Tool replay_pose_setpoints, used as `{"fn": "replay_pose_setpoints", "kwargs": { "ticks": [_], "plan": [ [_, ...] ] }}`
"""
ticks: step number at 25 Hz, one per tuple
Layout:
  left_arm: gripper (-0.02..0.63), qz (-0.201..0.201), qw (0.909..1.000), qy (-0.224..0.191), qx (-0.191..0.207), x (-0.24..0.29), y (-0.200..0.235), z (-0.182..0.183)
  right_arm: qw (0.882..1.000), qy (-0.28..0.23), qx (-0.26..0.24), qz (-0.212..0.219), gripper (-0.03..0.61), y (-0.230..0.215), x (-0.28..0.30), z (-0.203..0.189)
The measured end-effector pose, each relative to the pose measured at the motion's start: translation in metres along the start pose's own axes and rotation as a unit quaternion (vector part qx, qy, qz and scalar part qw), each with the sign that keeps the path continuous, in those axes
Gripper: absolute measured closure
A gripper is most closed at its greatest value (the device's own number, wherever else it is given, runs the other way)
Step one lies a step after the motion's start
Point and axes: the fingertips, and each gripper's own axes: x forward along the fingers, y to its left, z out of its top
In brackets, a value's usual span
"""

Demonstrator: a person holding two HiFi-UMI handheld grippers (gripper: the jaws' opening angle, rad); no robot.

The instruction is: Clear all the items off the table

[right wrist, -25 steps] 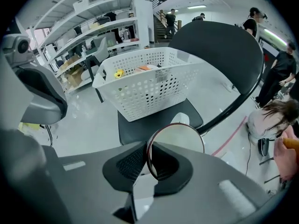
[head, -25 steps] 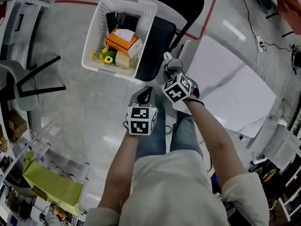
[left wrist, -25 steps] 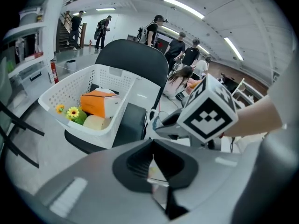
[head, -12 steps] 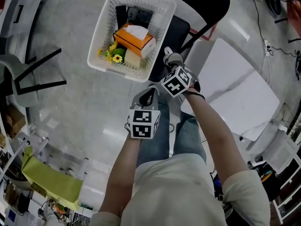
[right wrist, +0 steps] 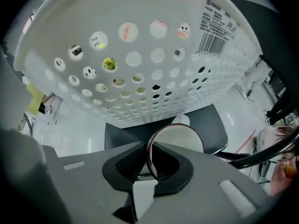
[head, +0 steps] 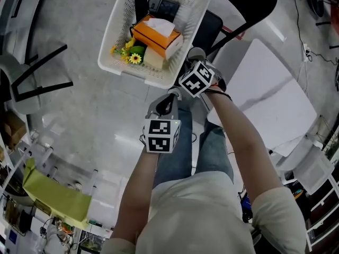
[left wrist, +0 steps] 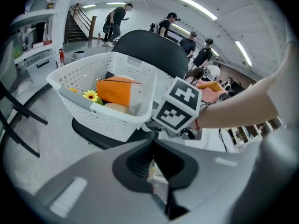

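**Q:** Item one. What is in each gripper?

**A:** My right gripper has its jaws pinched on the thin dark rim of a round item with a pale face. Whether it is a cup or a lid I cannot tell. My left gripper has its jaws fully together, and I can make out nothing between them.

**Q:** Where is the round item?

**A:** Off the table. I hold it outside the white basket, just beside its near right corner, and the perforated wall fills the top of my right gripper view. The basket sits on a black chair.

**Q:** What is in the basket?

**A:** An orange tissue box, yellow flowers, a pale block, and dark things at the far end.

**Q:** Which step is this?

**A:** By my reading it is the delivery, with the drop not yet made. Next, the item has to go up over the rim and inward, and only then do the jaws part.

**Q:** What about edges and room to move?

**A:** The rim and wall are the nearest edges, and the item must clear them. Very little bare basket bottom shows, so the item will probably land on top of the other things. The table edge and chair frame close in on my right. Open floor lies to the left. My left gripper hangs just beside the right one, nearer to me and not touching it, and it is best kept out of the way.
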Motion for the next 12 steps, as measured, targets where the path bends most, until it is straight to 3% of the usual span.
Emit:
{"fn": "replay_pose_setpoints", "kwargs": {
  "ticks": [12],
  "plan": [
    [0.604, -0.002, 1.0, 0.002, -0.004, -0.003, -0.005, -0.01, 0.999, -0.011, -0.03, -0.012, 0.508, 0.001, 0.001, 0.01]
  ]
}}
